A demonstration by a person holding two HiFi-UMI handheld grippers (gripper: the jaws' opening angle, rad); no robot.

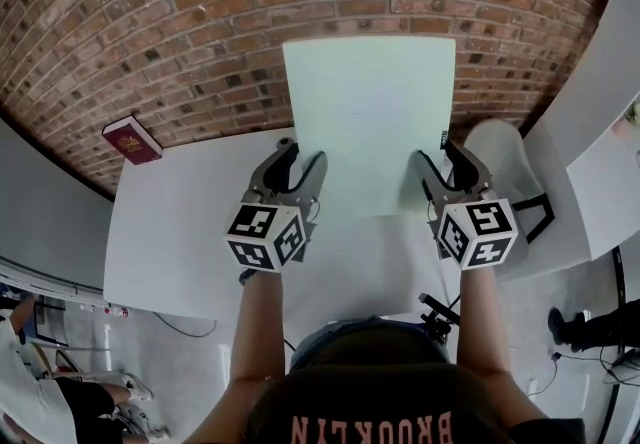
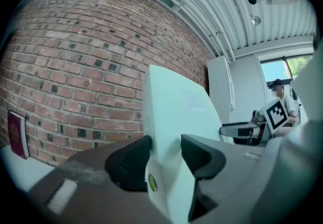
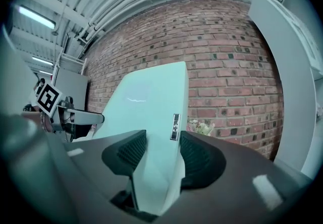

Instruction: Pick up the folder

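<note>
Head view, looking down: a pale green folder up in the air over the white table, not resting on it. Held by both sides. On its left edge, the left gripper; on its right edge, the right gripper. Both low down, near the bottom corners. Behind it all, a red brick wall. Off at the far left corner of the table, a small dark red book (standing by the bricks, well away from the folder).

Left gripper view: two black pads pressed on the folder, one on each face, with the thin edge squeezed between. Closed tight on it. A little green dot on the folder's edge, just beside the pads. Red book far off to the left, by the wall. Way over on the right, the right gripper's black-and-white cube.

Right gripper view: same thing here. Black pads snug against both faces of the folder, closed on it. A small dark label on the folder's edge, just above the pads. Folder standing tall in front of the bricks, tipped a bit to one side. Left gripper's cube far off at the left.
</note>
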